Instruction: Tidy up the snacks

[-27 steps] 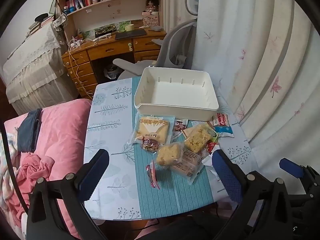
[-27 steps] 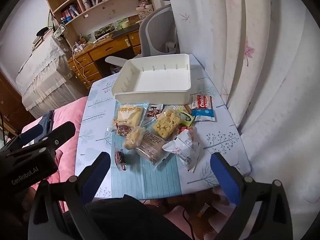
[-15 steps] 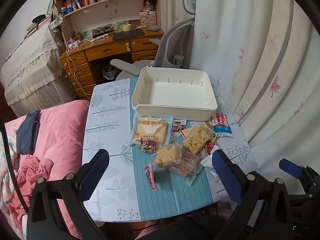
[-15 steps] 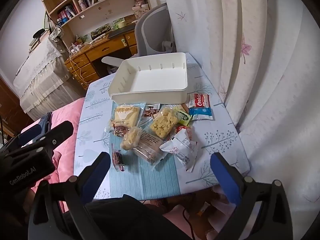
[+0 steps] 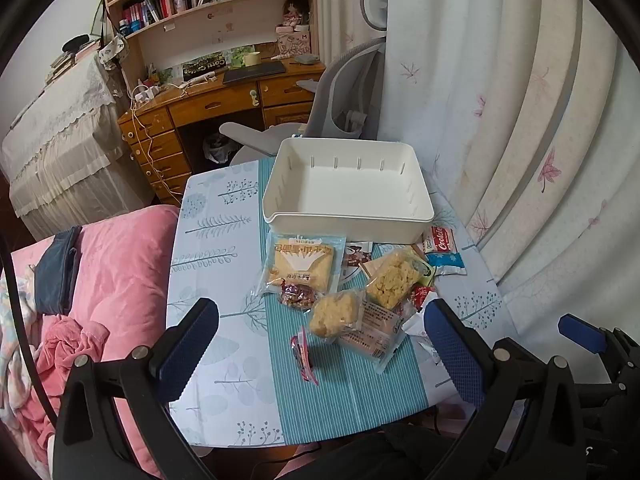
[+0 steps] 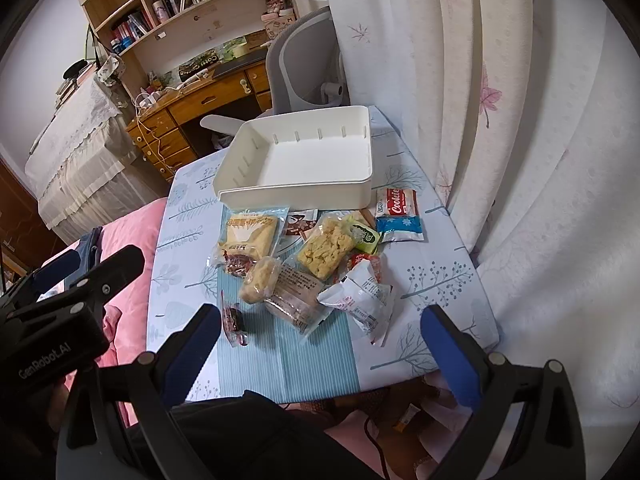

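An empty white bin stands at the far side of a small table. Several wrapped snacks lie in front of it: a yellow cake pack, two crumbly yellow bars, a red-and-blue cookie pack, a white pouch and a small dark candy. My left gripper and right gripper are both open and empty, held above the table's near edge.
A pink blanket lies left of the table. White curtains hang to the right. A grey chair and a wooden desk stand behind the bin. The left gripper shows in the right wrist view.
Both grippers have drawn back a little from the table and stay open. The snacks and bin have not moved.
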`<state>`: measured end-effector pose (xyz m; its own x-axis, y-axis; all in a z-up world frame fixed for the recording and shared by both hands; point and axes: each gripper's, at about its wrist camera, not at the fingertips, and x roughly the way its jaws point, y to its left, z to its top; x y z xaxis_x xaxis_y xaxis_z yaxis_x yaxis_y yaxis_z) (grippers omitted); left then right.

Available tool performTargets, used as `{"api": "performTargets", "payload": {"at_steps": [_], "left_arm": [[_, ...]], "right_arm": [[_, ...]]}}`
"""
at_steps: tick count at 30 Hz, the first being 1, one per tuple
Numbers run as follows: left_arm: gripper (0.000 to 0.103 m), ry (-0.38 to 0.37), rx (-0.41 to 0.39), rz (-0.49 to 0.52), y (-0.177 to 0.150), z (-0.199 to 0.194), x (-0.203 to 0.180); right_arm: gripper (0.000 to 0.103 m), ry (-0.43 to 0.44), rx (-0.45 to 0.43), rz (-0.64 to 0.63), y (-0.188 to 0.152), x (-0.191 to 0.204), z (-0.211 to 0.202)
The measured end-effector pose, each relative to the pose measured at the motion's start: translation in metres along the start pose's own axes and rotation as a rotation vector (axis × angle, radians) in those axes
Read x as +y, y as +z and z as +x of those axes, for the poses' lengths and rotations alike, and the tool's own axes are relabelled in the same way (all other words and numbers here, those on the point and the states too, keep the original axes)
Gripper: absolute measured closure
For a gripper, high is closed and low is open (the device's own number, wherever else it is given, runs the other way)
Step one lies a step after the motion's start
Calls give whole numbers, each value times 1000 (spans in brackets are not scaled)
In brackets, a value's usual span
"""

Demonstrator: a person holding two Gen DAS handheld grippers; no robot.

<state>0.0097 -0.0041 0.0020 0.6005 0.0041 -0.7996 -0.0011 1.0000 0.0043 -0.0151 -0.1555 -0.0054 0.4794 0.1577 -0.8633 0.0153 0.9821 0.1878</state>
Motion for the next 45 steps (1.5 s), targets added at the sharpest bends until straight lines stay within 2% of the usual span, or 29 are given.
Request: {"api": "performTargets", "payload": {"at_steps": [22,31,41,45], "left_arm": [[1,-1,-2,17,2,-5,-2],[1,39,26,20,-5,-5,-17],[1,97,146,-7,-12,11,-28],[1,77,201,-67,-21,26,-21]], "right_arm": [[2,-10,-1,1,1,-2,1],[2,9,-18,-22,3,-20,3],[3,55,-44,78,4,-75,18],[3,48,-71,71,2,-92,30]]}}
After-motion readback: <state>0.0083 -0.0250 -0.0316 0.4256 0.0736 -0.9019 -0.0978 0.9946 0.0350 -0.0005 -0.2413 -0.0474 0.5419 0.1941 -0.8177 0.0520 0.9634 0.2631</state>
